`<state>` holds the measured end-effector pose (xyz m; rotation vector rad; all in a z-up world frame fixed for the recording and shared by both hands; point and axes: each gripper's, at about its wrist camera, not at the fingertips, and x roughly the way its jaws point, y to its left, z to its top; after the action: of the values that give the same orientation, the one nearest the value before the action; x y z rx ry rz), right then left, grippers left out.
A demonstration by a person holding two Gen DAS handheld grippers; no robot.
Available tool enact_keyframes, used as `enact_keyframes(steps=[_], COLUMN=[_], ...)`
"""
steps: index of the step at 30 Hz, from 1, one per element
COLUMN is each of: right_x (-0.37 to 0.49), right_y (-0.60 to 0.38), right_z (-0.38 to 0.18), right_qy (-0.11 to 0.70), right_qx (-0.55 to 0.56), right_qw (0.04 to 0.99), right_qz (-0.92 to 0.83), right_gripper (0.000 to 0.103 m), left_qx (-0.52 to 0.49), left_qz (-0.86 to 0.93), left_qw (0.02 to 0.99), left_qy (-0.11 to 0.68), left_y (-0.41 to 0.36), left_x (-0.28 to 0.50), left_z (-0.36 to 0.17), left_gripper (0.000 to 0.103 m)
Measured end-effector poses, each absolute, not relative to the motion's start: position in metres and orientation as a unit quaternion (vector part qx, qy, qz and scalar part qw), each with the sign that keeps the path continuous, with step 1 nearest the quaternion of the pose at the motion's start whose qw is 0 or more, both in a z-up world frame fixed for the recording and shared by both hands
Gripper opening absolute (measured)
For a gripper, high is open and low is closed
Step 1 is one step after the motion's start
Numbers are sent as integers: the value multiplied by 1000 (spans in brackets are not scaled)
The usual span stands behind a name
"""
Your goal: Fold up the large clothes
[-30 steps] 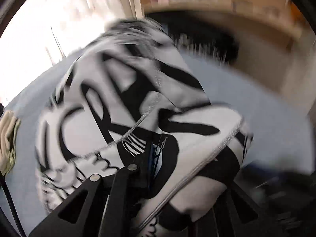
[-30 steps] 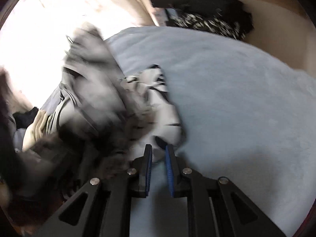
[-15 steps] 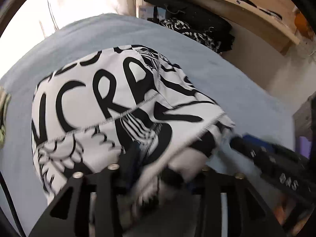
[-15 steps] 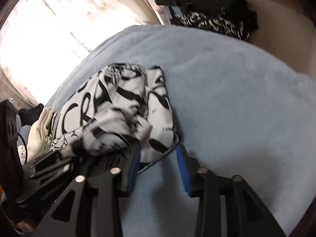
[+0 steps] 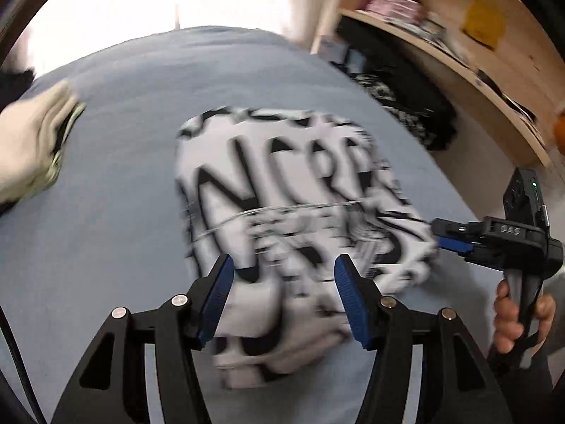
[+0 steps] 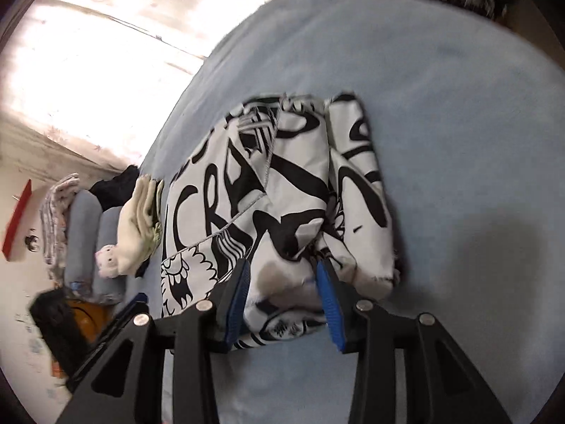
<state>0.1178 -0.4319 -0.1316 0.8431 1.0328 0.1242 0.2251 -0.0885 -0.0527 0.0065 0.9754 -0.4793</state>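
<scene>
Lying folded in a thick bundle on the soft pale blue bed cover [image 5: 116, 212] is the white cloth garment with big black letters and drawings [image 5: 282, 190]. It sits near the middle of that blue cover, and everything else is told from the garment.

On the near side of the garment is the left gripper [image 5: 282, 282], black with blue pads. Its jaws are opening, and they stand wide apart. The near end of the garment shows between them, but the pads do not press on it.

At the right edge of the garment, in the left wrist view, is the right gripper [image 5: 448, 238], held by a person's hand [image 5: 519, 311]. In its own view the right gripper [image 6: 282, 275] has its jaws partly apart, one on each side of a fold at the near end of the garment. I cannot tell for sure if the pads touch the cloth.

Left of the garment lies a cream and green folded cloth [image 6: 141, 219] at the edge of the bed cover. Behind the garment, to the right, a curved wooden shelf [image 5: 459, 67] holds small things, with a pile of dark clothes [image 5: 406, 109] under it.
</scene>
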Motion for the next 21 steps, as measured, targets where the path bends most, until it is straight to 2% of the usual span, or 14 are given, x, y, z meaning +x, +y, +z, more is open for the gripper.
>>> enact_keyframes(steps=[3,10,16,21], right_x=[135,150,103,107], right_y=[-431,-422,-410,-400], right_z=[-151,-146,-84,-140], right_qy=[498,482,413,482], right_qx=[416,368,289,233], right_qw=[754,792,863,844], right_qz=[98,70,28,-11], right_gripper=[39,19,16,17], left_qx=[-9,-81,0,81], left_qz=[-203,-226,-229,-187], left_qw=[851,834,852,864], left_qy=[484,497,470,460], left_y=[-73,-72,-107,-133], left_x=[243,271,252,247], left_z=[-79,-118,-104,-116], left_gripper=[58,62,61,61])
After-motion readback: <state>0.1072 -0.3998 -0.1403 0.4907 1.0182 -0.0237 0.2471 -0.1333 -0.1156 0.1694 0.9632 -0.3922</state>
